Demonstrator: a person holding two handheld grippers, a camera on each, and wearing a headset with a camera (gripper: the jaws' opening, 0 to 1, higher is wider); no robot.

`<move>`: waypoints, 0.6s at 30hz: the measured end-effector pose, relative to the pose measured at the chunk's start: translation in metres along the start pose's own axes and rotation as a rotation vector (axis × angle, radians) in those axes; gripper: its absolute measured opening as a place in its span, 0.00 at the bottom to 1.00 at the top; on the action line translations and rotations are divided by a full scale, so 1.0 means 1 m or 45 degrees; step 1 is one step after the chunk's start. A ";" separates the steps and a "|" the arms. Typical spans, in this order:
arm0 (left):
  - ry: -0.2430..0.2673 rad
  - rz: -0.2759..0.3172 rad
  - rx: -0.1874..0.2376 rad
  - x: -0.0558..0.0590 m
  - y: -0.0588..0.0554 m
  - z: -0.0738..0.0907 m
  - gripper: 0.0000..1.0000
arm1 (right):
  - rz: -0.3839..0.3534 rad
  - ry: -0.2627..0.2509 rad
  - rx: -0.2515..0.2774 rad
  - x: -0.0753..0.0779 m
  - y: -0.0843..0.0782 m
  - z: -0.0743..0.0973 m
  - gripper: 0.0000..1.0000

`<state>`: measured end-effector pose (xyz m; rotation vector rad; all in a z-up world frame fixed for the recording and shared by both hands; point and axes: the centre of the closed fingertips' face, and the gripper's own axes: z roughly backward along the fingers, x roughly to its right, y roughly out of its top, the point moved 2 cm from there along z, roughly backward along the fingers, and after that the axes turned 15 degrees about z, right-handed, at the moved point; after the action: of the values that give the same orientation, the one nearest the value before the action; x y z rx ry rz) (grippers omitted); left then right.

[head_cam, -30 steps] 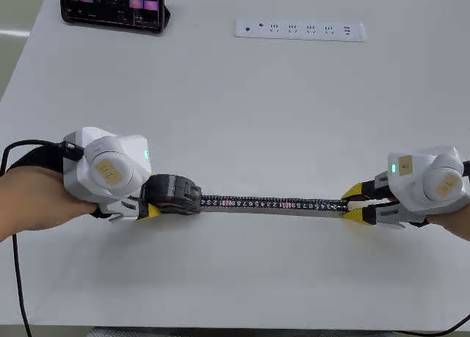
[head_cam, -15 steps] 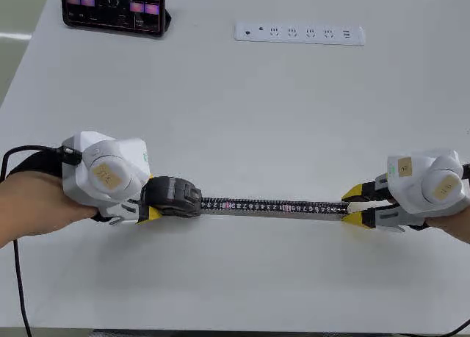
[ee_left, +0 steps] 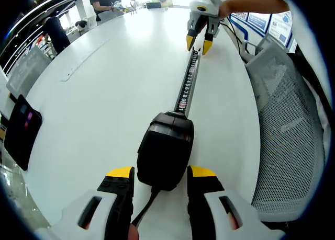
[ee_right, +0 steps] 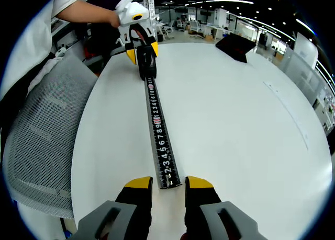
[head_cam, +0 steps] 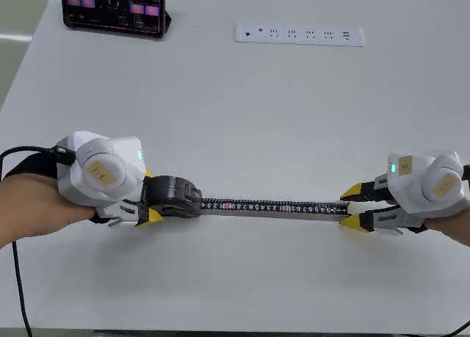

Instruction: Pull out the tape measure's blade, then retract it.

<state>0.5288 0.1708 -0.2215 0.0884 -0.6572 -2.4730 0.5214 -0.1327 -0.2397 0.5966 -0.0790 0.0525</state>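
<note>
The tape measure lies on the white table, well on the near side of the power strip and to the left of it. Its blade is drawn out flat along the table, running rightward to end below the strip's right end and nearer the person.

The left tongs grip the tape measure from behind. In the left gripper view the black case sits tight between the two yellow-tipped jaws, and the blade runs away to the right tongs.

The right tongs stand at the blade's end. In the right gripper view the end lies between the jaws with a narrow gap showing on each side, so these tongs look parted rather than clamped.

A dark screen stands left of the strip. A hand holds the left tongs, far to the strip's left.
</note>
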 end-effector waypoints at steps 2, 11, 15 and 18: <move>-0.005 0.016 0.006 0.001 0.000 0.001 0.36 | -0.015 -0.012 0.011 0.001 0.002 0.001 0.21; -0.007 0.087 0.047 0.002 0.001 0.004 0.43 | -0.078 -0.041 0.034 0.001 0.005 0.002 0.26; -0.005 0.091 0.048 0.003 0.001 0.005 0.43 | -0.086 -0.044 0.035 0.000 0.005 0.002 0.27; 0.003 0.108 0.064 0.003 0.002 0.006 0.44 | -0.099 -0.057 0.040 0.000 0.006 0.003 0.28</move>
<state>0.5255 0.1706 -0.2149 0.0814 -0.7078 -2.3755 0.5212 -0.1292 -0.2340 0.6318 -0.0987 -0.0349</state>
